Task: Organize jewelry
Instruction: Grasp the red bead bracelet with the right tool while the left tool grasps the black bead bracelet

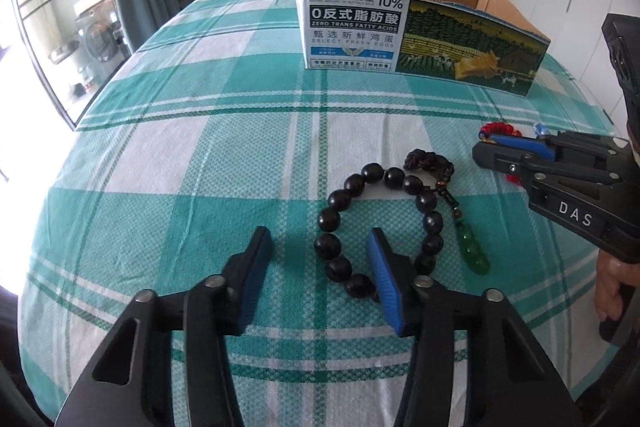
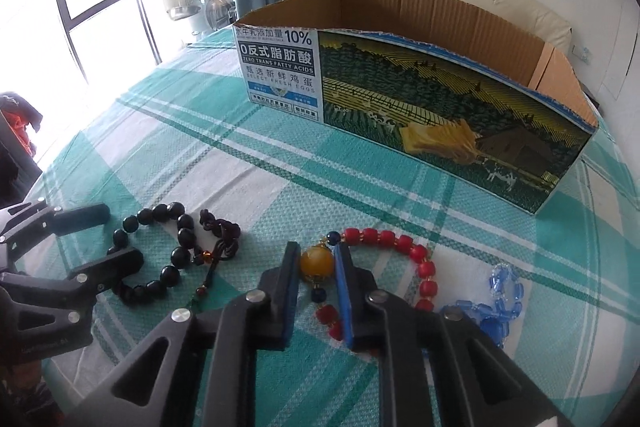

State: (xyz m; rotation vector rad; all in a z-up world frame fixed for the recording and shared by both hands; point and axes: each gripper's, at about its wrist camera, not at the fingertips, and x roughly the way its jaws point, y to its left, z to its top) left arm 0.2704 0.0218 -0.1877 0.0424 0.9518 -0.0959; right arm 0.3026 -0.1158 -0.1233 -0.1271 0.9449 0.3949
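Straddling dark beads (image 1: 380,231), left gripper (image 1: 316,247) has jaws apart: one finger inside loop, other outside on cloth (image 1: 180,147), near-side strand between, pads not yet pressing. Right gripper (image 2: 316,267) jaws narrow around amber bead (image 2: 318,261) of red bracelet (image 2: 404,251); contact looks near, grip unconfirmed. Blue bracelet (image 2: 500,303) just right of it. Box (image 2: 440,115) lies ahead beyond both, long side facing grippers, open top; right hand nearer.

Black claw (image 1: 316,247) frames, blue pads, silver screws, white "DAS" lettering
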